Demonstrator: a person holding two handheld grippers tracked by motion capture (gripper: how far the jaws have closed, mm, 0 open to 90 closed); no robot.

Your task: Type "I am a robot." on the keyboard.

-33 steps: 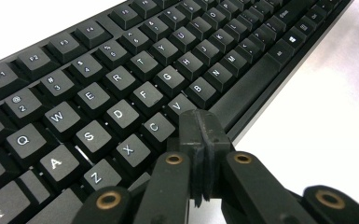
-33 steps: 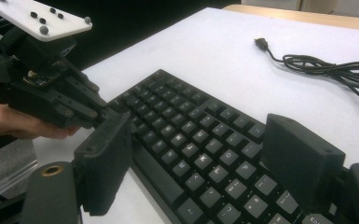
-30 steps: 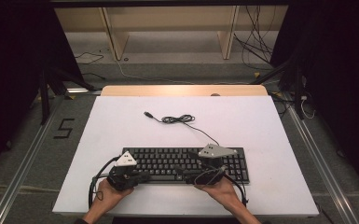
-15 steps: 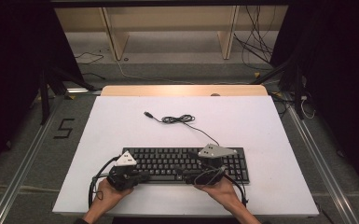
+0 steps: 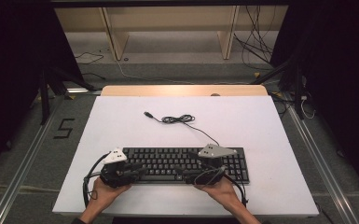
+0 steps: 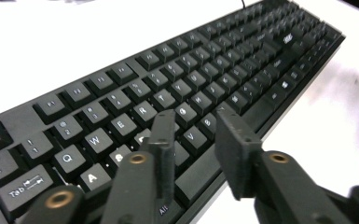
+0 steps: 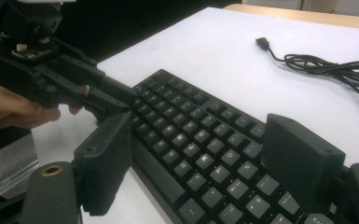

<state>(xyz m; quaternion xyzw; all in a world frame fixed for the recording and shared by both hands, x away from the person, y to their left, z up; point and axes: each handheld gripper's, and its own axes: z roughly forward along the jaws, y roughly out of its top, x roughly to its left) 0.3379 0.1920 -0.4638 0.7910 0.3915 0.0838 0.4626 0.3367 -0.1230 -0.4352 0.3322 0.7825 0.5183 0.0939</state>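
A white desk [image 5: 121, 126] carries a black keyboard [image 5: 168, 161] low in the frame, its cable [image 5: 179, 119] coiled at centre. The left hand-held gripper [image 6: 193, 128], jaws just parting, hovers narrowly open over the keys; the right hand-held gripper [image 7: 205, 154] gapes wide. Beyond lie grey floor [image 5: 177, 51] and wooden shelving [image 5: 168, 14].

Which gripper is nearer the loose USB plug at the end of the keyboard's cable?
Right, by a small margin, judged from the high view. The right gripper sits over the keyboard middle, below and right of the USB plug; the left gripper sits over the keyboard's left end, about as far below.
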